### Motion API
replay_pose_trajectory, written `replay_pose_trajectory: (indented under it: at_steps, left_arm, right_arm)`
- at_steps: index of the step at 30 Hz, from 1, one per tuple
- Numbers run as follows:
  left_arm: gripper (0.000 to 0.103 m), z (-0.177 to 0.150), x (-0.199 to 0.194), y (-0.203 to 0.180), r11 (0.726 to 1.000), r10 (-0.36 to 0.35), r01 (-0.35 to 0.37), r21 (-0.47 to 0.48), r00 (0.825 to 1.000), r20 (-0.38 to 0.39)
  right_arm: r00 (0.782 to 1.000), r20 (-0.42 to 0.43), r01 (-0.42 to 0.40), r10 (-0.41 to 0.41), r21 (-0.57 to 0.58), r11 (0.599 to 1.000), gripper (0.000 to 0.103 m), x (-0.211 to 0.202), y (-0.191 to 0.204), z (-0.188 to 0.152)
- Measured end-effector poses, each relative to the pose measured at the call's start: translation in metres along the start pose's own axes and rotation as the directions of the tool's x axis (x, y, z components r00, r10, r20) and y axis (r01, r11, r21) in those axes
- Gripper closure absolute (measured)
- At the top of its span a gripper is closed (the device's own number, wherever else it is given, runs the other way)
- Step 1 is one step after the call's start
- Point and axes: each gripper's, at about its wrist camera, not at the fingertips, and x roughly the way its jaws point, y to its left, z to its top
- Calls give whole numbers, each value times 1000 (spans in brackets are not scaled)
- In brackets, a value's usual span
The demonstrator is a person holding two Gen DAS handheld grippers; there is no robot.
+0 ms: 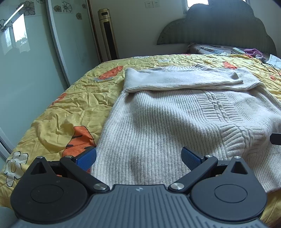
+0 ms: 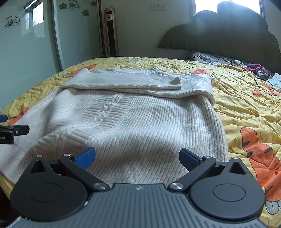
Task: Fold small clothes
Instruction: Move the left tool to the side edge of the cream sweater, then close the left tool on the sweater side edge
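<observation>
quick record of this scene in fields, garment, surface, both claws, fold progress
garment: cream knit sweater, lying flat
surface: yellow bedspread with orange print
sleeves: both folded across the chest
left claw: open, over the hem's left part, holding nothing
right claw: open, over the hem's right part, holding nothing
progress: sleeves in, body not yet folded

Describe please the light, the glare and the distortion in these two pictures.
Left wrist view: soft even daylight, the sweater sharp, the wardrobe door bent by the fisheye and mirroring a window. Right wrist view: the window is blown out, its glare hazes the headboard; a soft shadow crosses the sweater before the open right tool.
</observation>
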Motion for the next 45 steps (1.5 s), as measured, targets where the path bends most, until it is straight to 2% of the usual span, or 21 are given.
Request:
replay_pose_trajectory:
  at_steps: [6,13,18,21,24,27,28,31,33,35,36,38,39,45]
  left_arm:
    - [0,-3,-13,13,1000,-1,1,11,1000,23]
    - [0,-15,-23,52,999,33,-33,-27,999,17]
    - [0,-26,-17,83,987,-72,65,-145,996,-47]
    - [0,-31,-12,94,966,-159,139,-217,984,-77]
    - [1,-36,-6,97,949,-222,197,-245,972,-81]
    - [1,-40,-1,97,926,-292,256,-276,951,-97]
    - [4,-41,0,97,918,-316,277,-285,943,-100]
    - [21,-44,5,95,900,-361,311,-305,924,-123]
    - [26,-45,6,95,902,-355,307,-304,928,-117]
    - [38,-44,6,95,902,-356,308,-301,927,-118]
    - [39,-44,7,95,902,-356,307,-304,927,-118]
    - [42,-43,7,97,898,-360,310,-312,926,-116]
    - [43,-43,7,98,895,-364,313,-318,925,-114]
    - [44,-44,7,95,879,-389,339,-335,917,-92]
  right_arm:
    - [1000,1,-18,18,12,1000,0,-7,-4,-3]
    - [999,6,-53,53,21,998,1,-19,-11,-9]
    - [998,9,-67,67,50,997,2,-27,-20,-14]
    - [997,17,-78,77,86,993,3,-32,-28,-16]
    - [996,23,-85,83,117,990,5,-38,-38,-18]
    - [997,29,-72,68,155,985,6,-46,-54,-21]
    - [998,32,-66,62,170,983,6,-48,-59,-21]
    - [998,36,-62,55,243,968,7,-57,-82,-27]
    - [997,31,-73,66,300,951,10,-60,-97,-33]
    - [996,19,-93,92,355,930,18,-60,-109,-39]
    - [993,10,-111,117,387,915,21,-59,-114,-44]
    - [984,0,-162,180,432,887,35,-57,-119,-51]
    - [974,-2,-201,226,456,867,36,-55,-120,-55]
    - [895,16,-384,445,536,752,53,-39,-102,-66]
